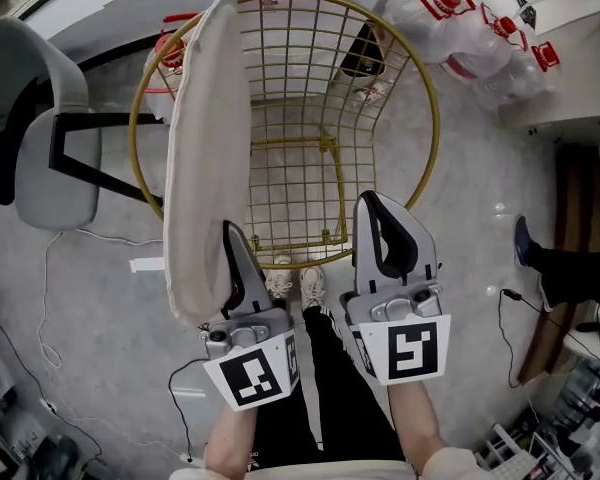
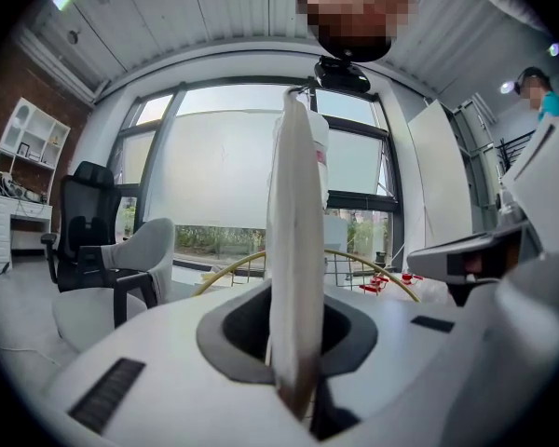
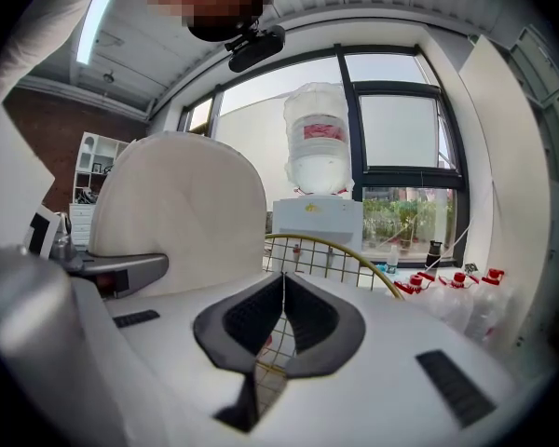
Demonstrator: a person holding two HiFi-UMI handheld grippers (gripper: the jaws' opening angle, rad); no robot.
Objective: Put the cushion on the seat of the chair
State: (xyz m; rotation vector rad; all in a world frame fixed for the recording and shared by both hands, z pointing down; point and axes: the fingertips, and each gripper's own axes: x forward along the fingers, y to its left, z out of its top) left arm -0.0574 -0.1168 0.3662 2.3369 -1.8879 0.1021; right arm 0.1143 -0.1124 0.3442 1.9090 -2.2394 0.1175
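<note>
Head view: your left tool (image 1: 229, 245) pinches the cushion (image 1: 205, 158) by its edge, upright at 9 o'clock of the chair (image 1: 412, 78) seat (image 1: 290, 183). Right tool (image 1: 372, 208) is closed, empty. Laying it flat is left.

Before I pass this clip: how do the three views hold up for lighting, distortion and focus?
Head view: even light, sharp, wide-angle bowing at the edges. Left gripper view: heavy fisheye with a black rim, backlit by the window, so the cushion held edge-on in the jaws darkens and blurs near the lens. Right gripper view: same fisheye, bright window, closed jaws dim but clear.
</note>
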